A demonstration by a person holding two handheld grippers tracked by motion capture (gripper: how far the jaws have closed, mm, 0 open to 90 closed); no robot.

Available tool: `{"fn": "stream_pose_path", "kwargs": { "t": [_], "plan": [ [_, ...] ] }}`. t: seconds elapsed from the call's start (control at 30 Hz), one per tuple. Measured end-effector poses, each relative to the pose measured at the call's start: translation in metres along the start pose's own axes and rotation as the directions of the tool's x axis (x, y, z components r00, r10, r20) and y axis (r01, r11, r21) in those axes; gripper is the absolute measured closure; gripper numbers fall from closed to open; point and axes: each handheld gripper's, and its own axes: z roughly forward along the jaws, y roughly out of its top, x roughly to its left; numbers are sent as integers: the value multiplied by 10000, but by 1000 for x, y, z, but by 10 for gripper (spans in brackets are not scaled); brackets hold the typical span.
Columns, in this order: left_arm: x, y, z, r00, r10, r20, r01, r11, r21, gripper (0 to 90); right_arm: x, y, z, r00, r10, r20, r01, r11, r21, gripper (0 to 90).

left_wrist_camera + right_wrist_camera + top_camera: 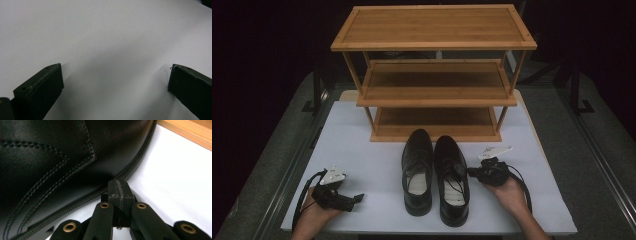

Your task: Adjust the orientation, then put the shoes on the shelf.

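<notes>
Shoes, two of smooth black stitched leather, stand side by side on the white table (362, 150) before one three-tier wooden rack (434, 75). Right tool (119, 185), jaws pressed together on nothing, has its tip at the right shoe (452, 180) sole edge. Left tool (115, 82) rests spread wide, empty, well apart from the left shoe (417, 170).

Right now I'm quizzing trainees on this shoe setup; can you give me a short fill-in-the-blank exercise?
1. The pair of black shoes stands in front of a wooden rack with ___ shelves.
2. The right gripper has its jaws ___, beside the right shoe.
3. The left gripper has its jaws ___ over the white table.

Missing words: three; shut; open
</notes>
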Motion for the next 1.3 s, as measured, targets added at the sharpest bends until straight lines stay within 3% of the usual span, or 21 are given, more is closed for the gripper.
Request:
{"fn": "stream_pose_path", "kwargs": {
  "t": [0.17,0.3,0.6,0.73,0.8,0.87,0.93,1.0,1.13,1.3],
  "plan": [
    [0,1,0,10000,5,-4,-5,10000,-1,0,-5,-2,-9,9993,375,81,-372,9989,-302,774],
    [1,3,-1,9995,-290,83,290,9996,-13,0,-9,-5,-17,9974,665,281,-650,9967,-490,615],
    [-5,18,-4,9966,-568,591,593,9974,-417,0,-10,-7,-40,9954,932,217,-906,9907,-1014,437],
    [-10,31,-8,9953,-555,794,611,9957,-703,0,-5,-4,-49,9966,817,101,-800,9900,-1165,415],
    [-12,38,-10,9943,-520,928,603,9942,-889,65,-1,-2,-54,9971,760,-9,-755,9893,-1250,409],
    [-15,46,-12,9936,-517,1004,617,9932,-990,67,1,1,-57,9979,647,-99,-655,9889,-1335,409],
    [-17,54,-15,9917,-435,1206,579,9913,-1184,145,5,4,-60,9985,511,-181,-531,9890,-1379,402],
    [-19,63,-17,9901,-389,1351,571,9894,-1336,155,8,7,-62,9985,424,-340,-469,9888,-1420,402],
    [-26,82,-18,9863,-31,1648,306,9859,-1648,233,15,13,-66,9985,248,-498,-321,9879,-1520,402],
    [-37,107,-11,9765,416,2116,-9,9820,-1891,324,23,21,-69,9965,63,-835,-204,9854,-1691,402]
  ]
}}
